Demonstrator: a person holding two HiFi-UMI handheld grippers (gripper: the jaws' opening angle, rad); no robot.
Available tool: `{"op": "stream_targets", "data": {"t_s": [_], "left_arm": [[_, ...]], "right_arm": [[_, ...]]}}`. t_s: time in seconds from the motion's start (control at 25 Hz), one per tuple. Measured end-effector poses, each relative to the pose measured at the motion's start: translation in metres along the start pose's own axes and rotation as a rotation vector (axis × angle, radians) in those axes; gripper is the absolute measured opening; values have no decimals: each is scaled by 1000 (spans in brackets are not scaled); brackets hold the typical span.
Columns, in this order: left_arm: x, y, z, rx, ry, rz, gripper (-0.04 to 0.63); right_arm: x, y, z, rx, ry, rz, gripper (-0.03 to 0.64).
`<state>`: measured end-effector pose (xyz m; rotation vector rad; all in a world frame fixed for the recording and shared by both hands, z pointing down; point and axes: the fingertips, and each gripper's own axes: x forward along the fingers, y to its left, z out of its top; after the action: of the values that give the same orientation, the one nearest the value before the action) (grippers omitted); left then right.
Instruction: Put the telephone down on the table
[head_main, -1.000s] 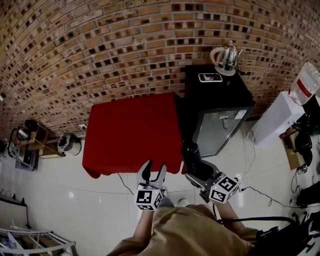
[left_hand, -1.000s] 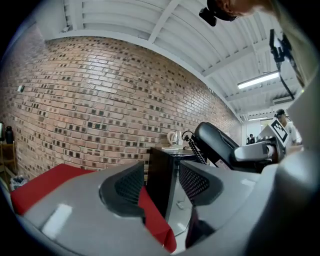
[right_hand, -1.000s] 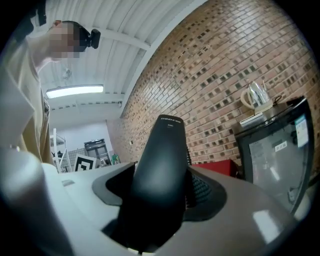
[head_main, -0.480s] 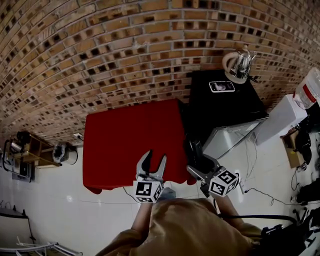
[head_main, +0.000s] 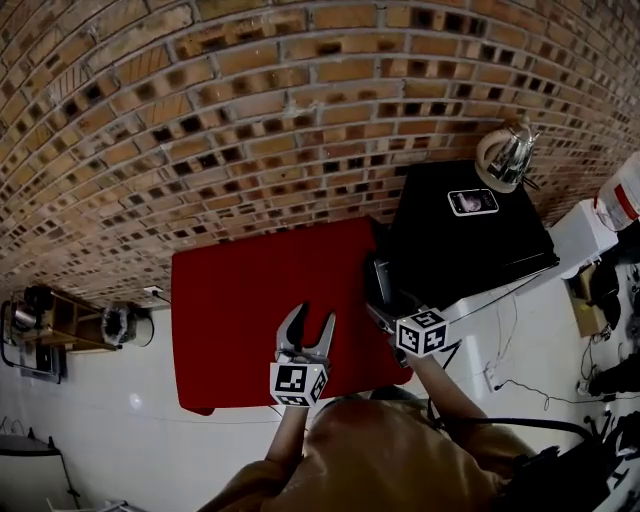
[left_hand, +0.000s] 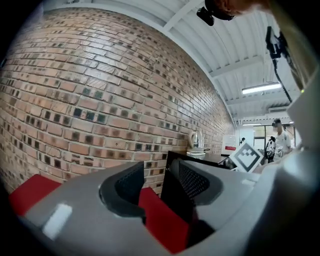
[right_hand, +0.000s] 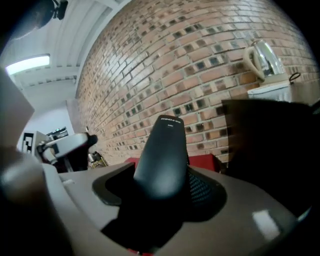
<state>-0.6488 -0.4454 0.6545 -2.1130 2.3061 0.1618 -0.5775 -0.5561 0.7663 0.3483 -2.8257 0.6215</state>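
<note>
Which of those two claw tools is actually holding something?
The right gripper: its jaws clamp a black telephone. The left gripper stands open and empty.

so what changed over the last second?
Both came forward from over the floor. The left hand-held gripper is now over the red table's near edge, and the right hand-held gripper is at its right edge beside the black fridge. Unchanged: the right stays shut on the telephone handset, the left stays open and empty, and nothing has been put down yet.
</note>
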Motion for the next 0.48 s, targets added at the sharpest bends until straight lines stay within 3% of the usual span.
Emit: {"op": "stream_targets", "data": {"t_s": [0.16, 0.48], "left_arm": [[18, 22, -12, 12, 21, 18, 222], [17, 74, -46, 67, 81, 155, 222]], "right_arm": [[85, -64, -20, 15, 88, -73, 293], [222, -181, -87, 94, 290, -198, 293]]}}
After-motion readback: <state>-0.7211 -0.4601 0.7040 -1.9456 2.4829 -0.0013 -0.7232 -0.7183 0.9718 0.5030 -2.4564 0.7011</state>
